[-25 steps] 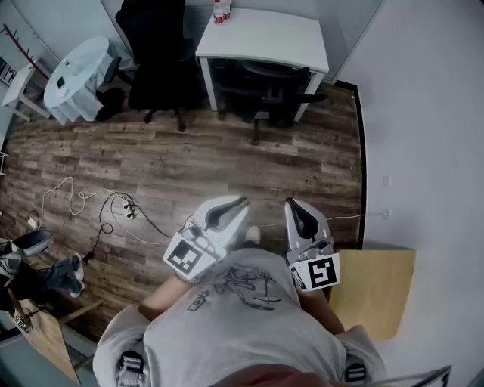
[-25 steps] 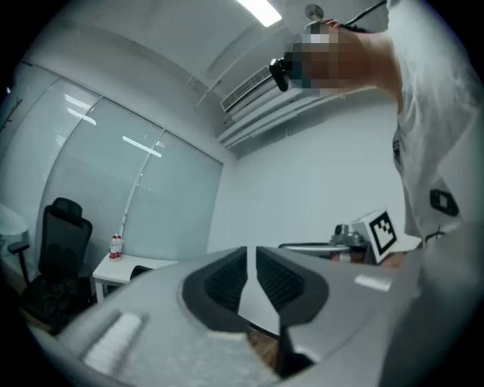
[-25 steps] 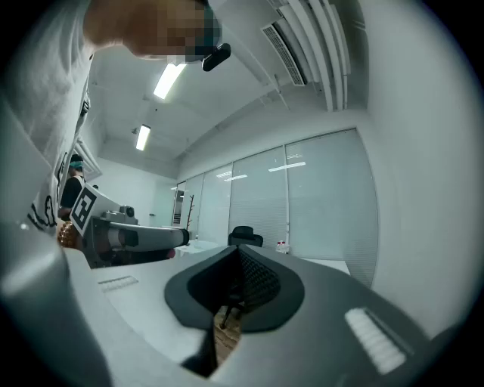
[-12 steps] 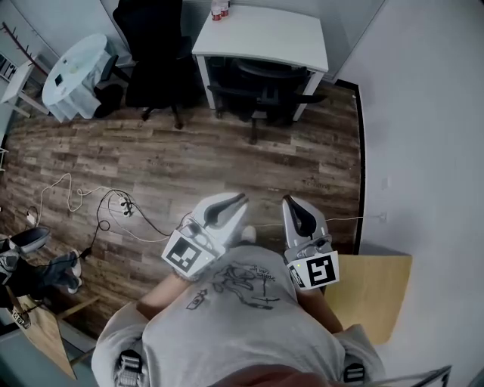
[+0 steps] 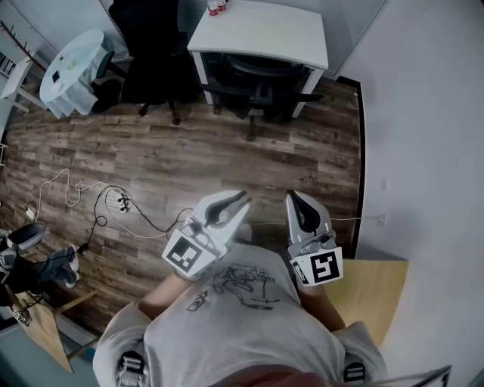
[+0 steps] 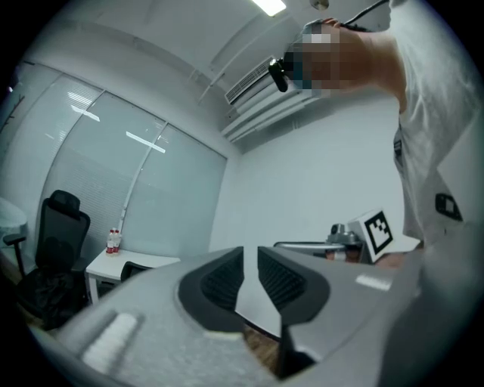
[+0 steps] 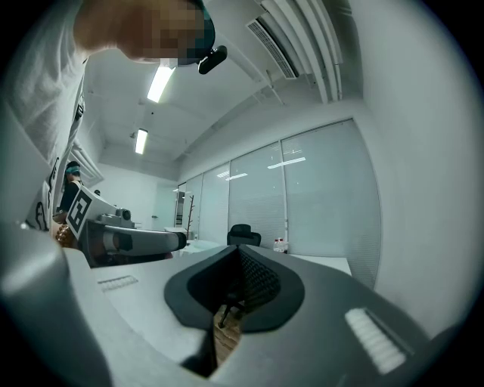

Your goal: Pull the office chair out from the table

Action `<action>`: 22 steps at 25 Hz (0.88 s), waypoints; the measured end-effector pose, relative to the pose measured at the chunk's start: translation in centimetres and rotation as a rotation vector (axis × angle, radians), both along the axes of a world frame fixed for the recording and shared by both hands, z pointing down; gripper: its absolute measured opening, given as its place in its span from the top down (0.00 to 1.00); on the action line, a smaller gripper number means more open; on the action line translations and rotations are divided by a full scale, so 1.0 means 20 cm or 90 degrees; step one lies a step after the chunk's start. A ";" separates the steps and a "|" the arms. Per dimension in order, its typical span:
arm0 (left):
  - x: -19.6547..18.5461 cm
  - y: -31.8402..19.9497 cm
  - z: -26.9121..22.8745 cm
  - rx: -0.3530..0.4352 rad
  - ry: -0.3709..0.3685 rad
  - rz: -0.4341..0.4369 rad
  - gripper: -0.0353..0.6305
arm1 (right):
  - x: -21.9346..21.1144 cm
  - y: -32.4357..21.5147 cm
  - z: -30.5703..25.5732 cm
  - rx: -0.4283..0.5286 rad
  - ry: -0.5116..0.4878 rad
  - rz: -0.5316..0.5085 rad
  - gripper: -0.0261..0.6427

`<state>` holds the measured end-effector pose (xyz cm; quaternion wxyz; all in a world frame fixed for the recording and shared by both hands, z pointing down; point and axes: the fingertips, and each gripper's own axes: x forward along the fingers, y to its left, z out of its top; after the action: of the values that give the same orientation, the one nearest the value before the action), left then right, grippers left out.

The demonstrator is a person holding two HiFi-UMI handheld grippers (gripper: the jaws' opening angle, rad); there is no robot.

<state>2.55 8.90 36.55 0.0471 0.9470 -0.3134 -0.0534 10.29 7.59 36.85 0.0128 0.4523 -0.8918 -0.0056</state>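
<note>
Chair sits tucked under the white table, well apart from both grippers across the floor. Left gripper jaws stand slightly apart, having just opened a little, with nothing between them. Right gripper jaws are together, empty.

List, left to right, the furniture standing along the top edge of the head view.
round white table → freestanding black chair → white desk

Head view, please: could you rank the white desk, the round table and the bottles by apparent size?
1. white desk
2. round table
3. bottles
All three stand about equally far away, so this order seems safe.
</note>
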 end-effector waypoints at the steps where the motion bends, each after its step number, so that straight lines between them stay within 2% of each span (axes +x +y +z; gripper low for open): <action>1: 0.01 -0.01 0.00 0.000 0.000 0.001 0.87 | 0.01 -0.01 0.00 -0.001 0.000 0.000 0.95; 7: 0.05 -0.14 0.05 -0.008 -0.005 0.004 0.87 | 0.03 -0.12 0.04 -0.009 0.000 -0.005 0.95; 14: 0.09 -0.42 0.11 -0.009 -0.025 0.015 0.87 | 0.11 -0.41 0.07 0.000 0.025 0.004 0.95; 22: 0.03 -0.92 0.21 -0.002 -0.102 0.015 0.84 | 0.10 -0.88 0.11 0.016 0.100 0.004 0.91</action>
<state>3.24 -9.54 40.72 0.0239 0.9517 -0.3051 0.0237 12.29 -10.04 38.97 0.0773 0.4535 -0.8864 -0.0520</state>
